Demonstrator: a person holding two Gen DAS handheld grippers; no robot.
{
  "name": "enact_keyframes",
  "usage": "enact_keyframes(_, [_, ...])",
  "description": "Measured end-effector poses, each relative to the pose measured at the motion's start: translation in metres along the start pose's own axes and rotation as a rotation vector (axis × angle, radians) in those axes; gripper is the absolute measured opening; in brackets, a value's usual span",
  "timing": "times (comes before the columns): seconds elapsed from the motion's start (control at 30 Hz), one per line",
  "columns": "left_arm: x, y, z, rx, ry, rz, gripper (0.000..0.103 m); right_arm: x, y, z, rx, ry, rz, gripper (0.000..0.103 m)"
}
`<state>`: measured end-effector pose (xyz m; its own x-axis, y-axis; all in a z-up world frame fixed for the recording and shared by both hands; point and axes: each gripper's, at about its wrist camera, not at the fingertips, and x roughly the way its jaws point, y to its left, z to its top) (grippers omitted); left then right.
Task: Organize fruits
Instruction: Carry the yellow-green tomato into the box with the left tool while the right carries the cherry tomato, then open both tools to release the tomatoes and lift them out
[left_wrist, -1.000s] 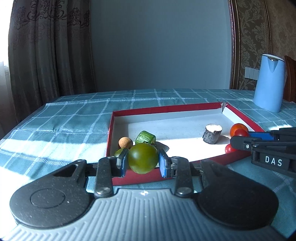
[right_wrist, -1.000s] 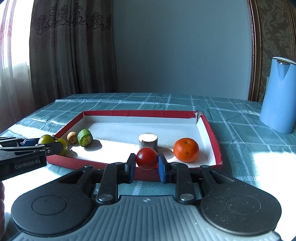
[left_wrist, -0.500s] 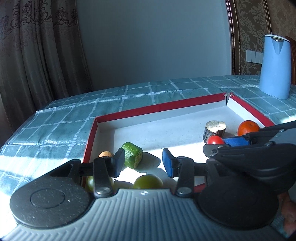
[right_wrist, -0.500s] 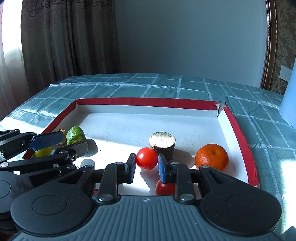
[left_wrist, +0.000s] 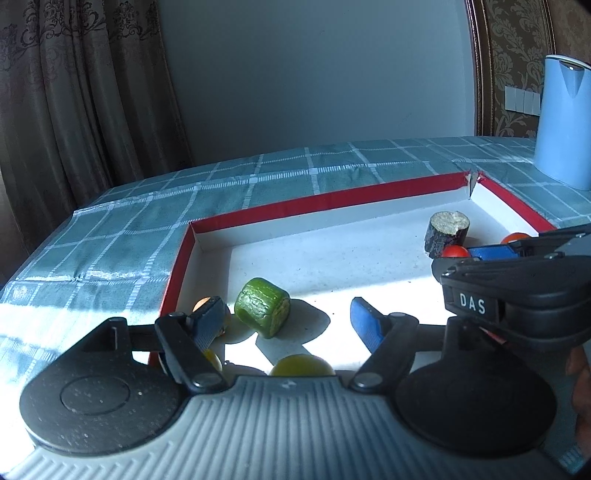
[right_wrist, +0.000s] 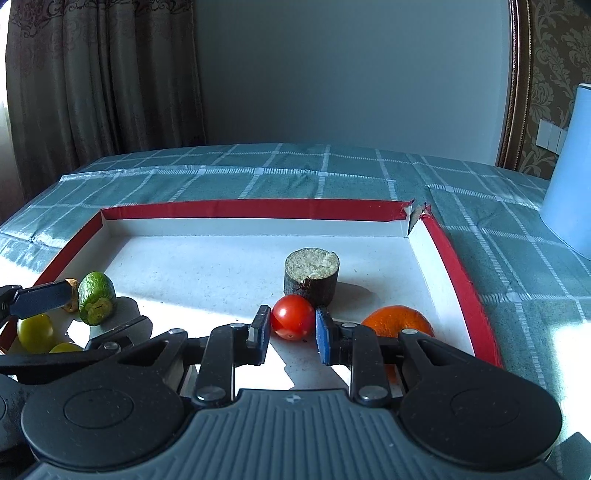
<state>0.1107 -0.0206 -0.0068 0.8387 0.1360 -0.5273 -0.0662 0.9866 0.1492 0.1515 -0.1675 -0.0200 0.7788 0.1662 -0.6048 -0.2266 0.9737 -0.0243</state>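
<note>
Since a second ago we have dropped the green fruit (left_wrist: 301, 365) into the red tray (left_wrist: 325, 205) — our left gripper (left_wrist: 288, 321) now stands spread wide, empty above it. From the right wrist, our right gripper (right_wrist: 290, 332) flanks the red tomato (right_wrist: 292, 316), whether still pinching we cannot tell; sorting looks nearly finished.

The right claw (right_wrist: 290, 330) is sitting with its pads spread either side of a red tomato (right_wrist: 292, 316) in the red-rimmed tray (right_wrist: 258, 208), the tomato touching a dark stump-like cylinder (right_wrist: 311, 276), an orange (right_wrist: 397, 321) lying just beside.
</note>
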Motion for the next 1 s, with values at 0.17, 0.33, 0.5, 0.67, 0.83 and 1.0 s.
enact_keyframes(0.17, [0.001, 0.004, 0.001, -0.025, 0.005, 0.014, 0.089, -0.005, -0.004, 0.0, 0.015, -0.019, 0.005, 0.025])
enact_keyframes(0.33, [0.0, 0.005, -0.001, -0.032, 0.003, 0.009, 0.103, -0.009, -0.012, -0.003, 0.049, -0.032, 0.025, 0.027])
enact_keyframes(0.5, [-0.006, -0.006, -0.005, 0.043, -0.019, -0.004, 0.103, -0.025, -0.004, -0.007, 0.028, -0.113, 0.046, 0.082])
enact_keyframes(0.67, [-0.009, -0.006, -0.006, 0.038, -0.024, -0.014, 0.103, -0.04, 0.012, -0.013, -0.066, -0.192, -0.021, 0.082])
enact_keyframes(0.83, [-0.009, -0.004, -0.007, 0.029, -0.021, -0.014, 0.103, -0.053, 0.009, -0.018, -0.05, -0.242, -0.039, 0.082])
enact_keyframes(1.0, [-0.011, -0.004, -0.008, 0.037, -0.027, -0.013, 0.103, -0.056, -0.003, -0.018, 0.013, -0.236, -0.014, 0.083])
